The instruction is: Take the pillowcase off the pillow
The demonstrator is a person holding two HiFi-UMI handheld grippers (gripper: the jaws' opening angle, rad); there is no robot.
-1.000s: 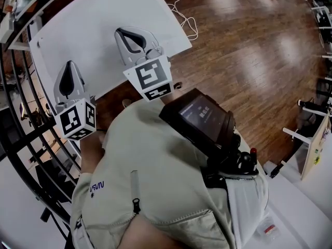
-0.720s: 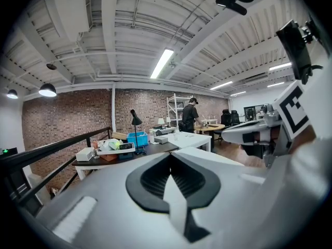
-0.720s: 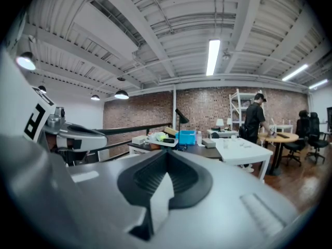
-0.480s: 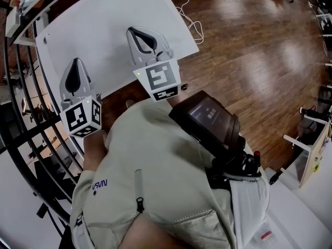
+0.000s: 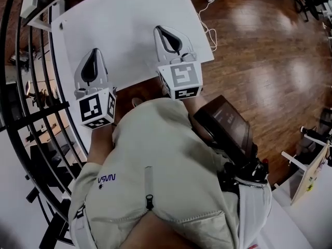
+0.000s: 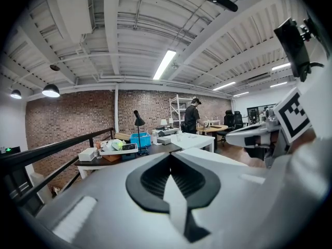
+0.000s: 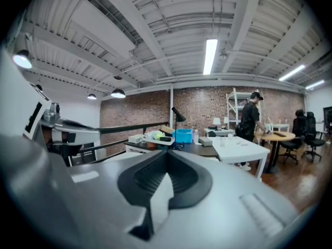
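Left gripper and right gripper, both clenched empty, above white table — blue bin contents unclear.

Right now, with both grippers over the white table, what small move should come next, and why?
Probably turn to find the pillow, opening both jaws. The left gripper and right gripper are shut and empty over the white table, and no pillow or pillowcase is in view.

Bright strip light overhead; glare on wood floor; fisheye edges darkened; right gripper blurred close-up.
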